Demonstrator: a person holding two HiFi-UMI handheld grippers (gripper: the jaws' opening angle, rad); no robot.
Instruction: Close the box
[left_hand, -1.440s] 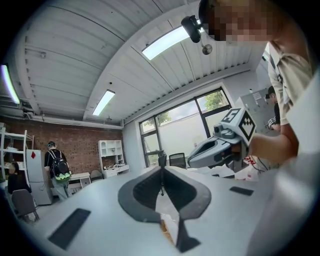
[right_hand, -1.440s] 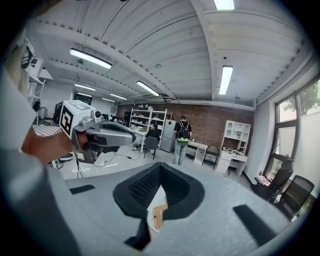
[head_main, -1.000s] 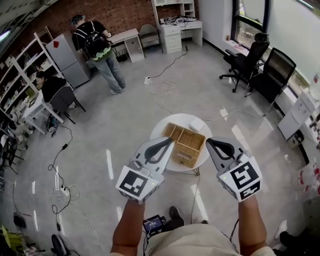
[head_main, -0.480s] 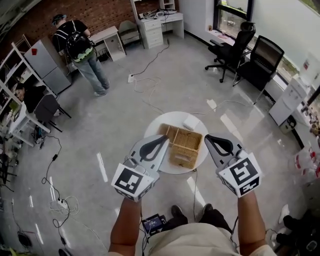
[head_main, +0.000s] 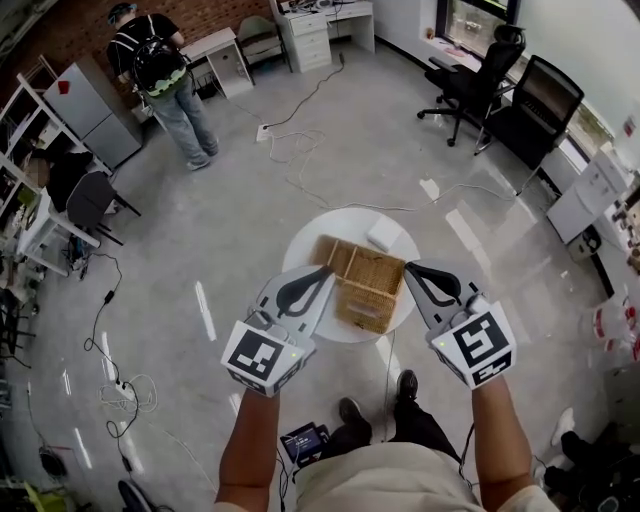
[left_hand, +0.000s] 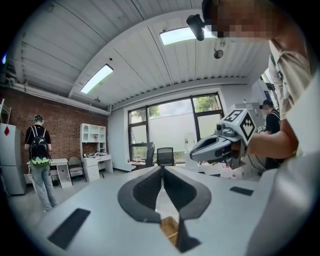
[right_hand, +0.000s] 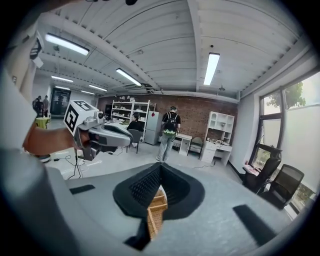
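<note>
On the round white table (head_main: 308, 232), right between the two grippers as seen from the head view, the wicker box (head_main: 368, 290) was found lying open. A small white block (head_main: 383, 237) was parked just beside it on the far side.

The left gripper (head_main: 322, 278) and the right gripper (head_main: 412, 268) were both held above the table edge with jaws pressed together and nothing caught in them.

The box would be guessed light and fairly stiff, with a bit of give in the weave. It looks rough enough that slipping shouldn't be feared. What looked like the lid seemed to be folded out on the far-left side, so its free edge would probably be the spot to push or pinch. Something this light could easily be scooted across the table.

The full layout was only given by the head view. In each gripper view just a sliver of wicker (left_hand: 171, 229) (right_hand: 156, 212) was shown under the closed jaws, plus the other gripper and lots of ceiling.
</note>
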